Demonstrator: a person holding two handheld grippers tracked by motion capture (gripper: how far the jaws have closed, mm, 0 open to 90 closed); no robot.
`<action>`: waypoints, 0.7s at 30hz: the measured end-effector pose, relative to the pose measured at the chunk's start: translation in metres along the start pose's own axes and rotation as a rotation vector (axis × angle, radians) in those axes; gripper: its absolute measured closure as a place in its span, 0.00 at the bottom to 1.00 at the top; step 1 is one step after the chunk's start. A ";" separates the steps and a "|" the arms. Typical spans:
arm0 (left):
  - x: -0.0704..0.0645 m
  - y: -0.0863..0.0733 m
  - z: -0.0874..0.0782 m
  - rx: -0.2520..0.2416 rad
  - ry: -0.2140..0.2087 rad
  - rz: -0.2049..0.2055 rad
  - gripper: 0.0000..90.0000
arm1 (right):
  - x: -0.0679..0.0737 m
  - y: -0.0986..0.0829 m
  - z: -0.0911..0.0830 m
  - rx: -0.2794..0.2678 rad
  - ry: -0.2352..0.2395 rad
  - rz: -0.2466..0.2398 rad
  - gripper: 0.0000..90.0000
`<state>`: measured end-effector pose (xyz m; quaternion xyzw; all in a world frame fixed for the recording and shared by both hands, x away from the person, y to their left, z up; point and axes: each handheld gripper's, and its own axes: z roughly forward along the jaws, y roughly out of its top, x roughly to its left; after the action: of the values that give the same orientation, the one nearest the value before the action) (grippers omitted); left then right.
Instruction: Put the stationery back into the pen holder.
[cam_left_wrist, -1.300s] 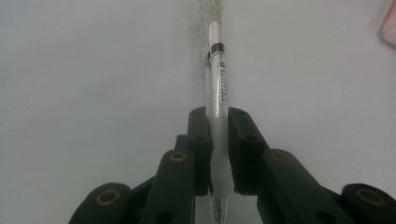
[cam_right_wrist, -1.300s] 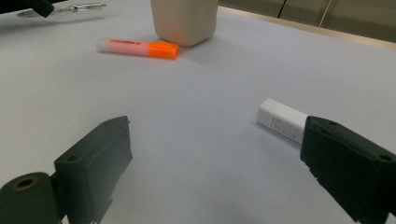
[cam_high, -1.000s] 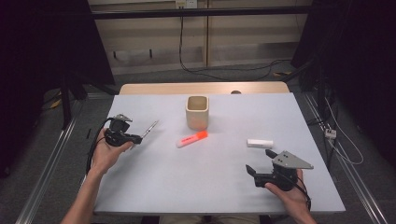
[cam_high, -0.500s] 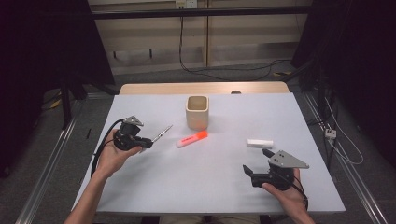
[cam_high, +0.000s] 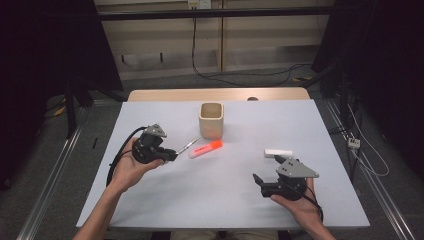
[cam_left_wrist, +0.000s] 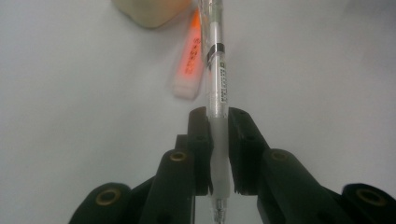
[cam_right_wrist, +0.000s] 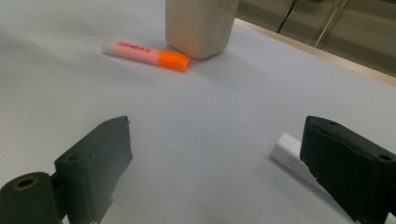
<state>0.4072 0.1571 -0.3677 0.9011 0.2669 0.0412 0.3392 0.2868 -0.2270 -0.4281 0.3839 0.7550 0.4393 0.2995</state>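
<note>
Having carried the clear pen (cam_left_wrist: 218, 70) rightward since a second ago, now clamping it in the left gripper (cam_high: 171, 154), jaws closed on its barrel. Pointing its long axis away from the person toward the beige cup (cam_high: 211, 120), just beside the orange highlighter (cam_high: 205, 149) lying on the white table (cam_high: 150, 200). Cradling the gripper from beneath, left hand (cam_high: 127, 170). Resting near the front edge, right gripper (cam_high: 259, 182), jaws spread wide, beside a white eraser (cam_high: 278, 152).

A laboratory recording station is shown. A white-covered table (cam_high: 150, 200) is flanked by metal floor rails (cam_high: 50, 180) at lower left, dark curtains (cam_high: 45, 45) are hung at the sides, and cables (cam_high: 200, 55) are run along the upper-centre wall.
</note>
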 end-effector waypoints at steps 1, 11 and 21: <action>-0.001 0.003 0.001 0.002 -0.005 0.011 0.89 | 0.001 0.003 0.002 -0.003 0.001 -0.005 0.10; -0.017 0.035 0.020 0.036 -0.044 0.101 0.89 | 0.019 0.023 0.025 0.029 0.078 -0.083 0.10; -0.029 0.064 0.042 0.050 -0.105 0.141 0.89 | 0.032 0.037 0.042 0.027 0.047 -0.226 0.10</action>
<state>0.4222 0.0779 -0.3564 0.9268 0.1855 0.0108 0.3263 0.3143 -0.1698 -0.4171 0.2899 0.8063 0.4011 0.3241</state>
